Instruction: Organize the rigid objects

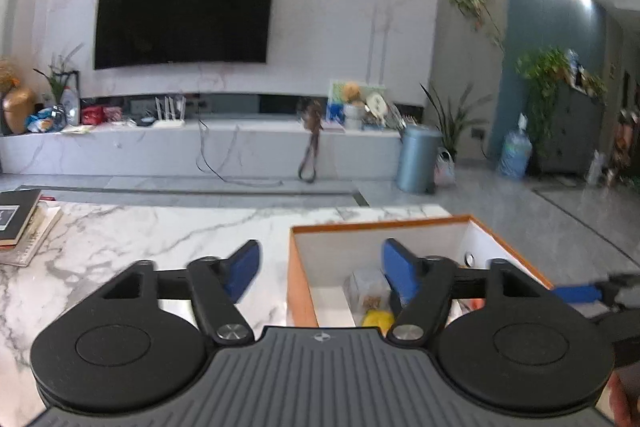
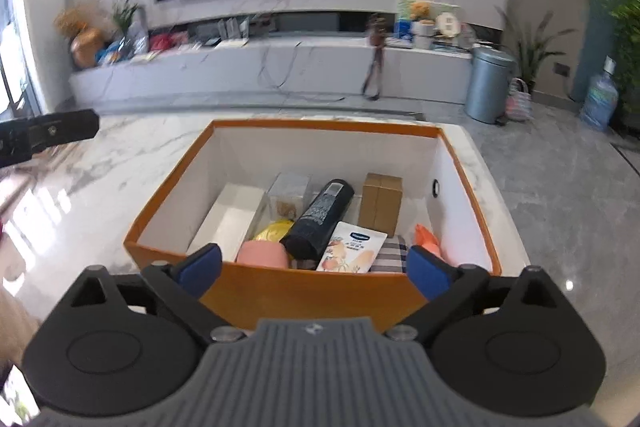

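In the left wrist view, the left claw (image 1: 320,267) fills the bottom of the frame with its blue fingers (image 1: 244,269) spread wide and nothing between them. It straddles the left wall of the orange box (image 1: 298,279), which sits at lower right on the marble tabletop (image 1: 160,239); my guess is that it has nothing left to carry and simply waits beside the container. A stack of books (image 1: 20,223) lies at the far left edge, well apart from the box. Most of the box's contents are hidden behind the right finger and the claw body; only a clear plastic case (image 1: 362,289) and something yellow (image 1: 378,319) peek out (what the yellow thing is I cannot tell). At the right edge a blue tip of the other tool is cut off and blurred.

In the right wrist view, the right claw (image 2: 316,269) is likewise wide and empty, hovering just short of the box's near wall (image 2: 312,291). The rigid objects lie packed inside, centre frame: a dark bottle (image 2: 320,219) laid slantwise, a brown carton (image 2: 380,203), a white box (image 2: 228,219), a pink cup (image 2: 262,255), a white sachet (image 2: 354,251) and an orange item (image 2: 426,241) partly behind the right finger. The near wall hides the bottoms of the closest things.
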{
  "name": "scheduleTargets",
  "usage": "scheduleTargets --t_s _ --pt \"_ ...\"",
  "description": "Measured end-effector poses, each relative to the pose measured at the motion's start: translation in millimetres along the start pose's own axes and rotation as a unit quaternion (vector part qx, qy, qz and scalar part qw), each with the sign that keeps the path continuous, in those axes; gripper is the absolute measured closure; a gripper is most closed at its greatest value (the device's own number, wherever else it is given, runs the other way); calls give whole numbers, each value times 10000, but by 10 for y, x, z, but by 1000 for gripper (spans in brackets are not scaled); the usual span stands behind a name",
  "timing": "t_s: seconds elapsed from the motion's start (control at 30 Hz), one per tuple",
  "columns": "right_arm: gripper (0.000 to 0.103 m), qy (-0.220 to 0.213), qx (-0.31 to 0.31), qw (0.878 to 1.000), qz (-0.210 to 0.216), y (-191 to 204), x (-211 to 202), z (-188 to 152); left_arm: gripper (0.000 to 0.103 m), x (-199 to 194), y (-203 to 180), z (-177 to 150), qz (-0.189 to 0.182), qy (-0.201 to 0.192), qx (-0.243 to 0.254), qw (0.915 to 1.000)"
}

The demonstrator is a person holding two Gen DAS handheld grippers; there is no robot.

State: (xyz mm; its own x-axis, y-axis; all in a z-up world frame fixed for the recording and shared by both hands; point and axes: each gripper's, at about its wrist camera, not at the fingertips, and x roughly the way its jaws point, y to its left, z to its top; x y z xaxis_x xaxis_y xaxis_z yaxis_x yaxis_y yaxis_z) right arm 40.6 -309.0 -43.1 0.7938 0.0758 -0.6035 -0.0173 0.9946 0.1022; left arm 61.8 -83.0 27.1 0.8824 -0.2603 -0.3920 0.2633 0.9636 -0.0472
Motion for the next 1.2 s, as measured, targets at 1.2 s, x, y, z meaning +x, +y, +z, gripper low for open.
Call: scheduleTargets --t_s 1.2 --pt "2 -8 -545 9985 11 397 -15 -294 7 -82 105 -530 387 951 -137 9946"
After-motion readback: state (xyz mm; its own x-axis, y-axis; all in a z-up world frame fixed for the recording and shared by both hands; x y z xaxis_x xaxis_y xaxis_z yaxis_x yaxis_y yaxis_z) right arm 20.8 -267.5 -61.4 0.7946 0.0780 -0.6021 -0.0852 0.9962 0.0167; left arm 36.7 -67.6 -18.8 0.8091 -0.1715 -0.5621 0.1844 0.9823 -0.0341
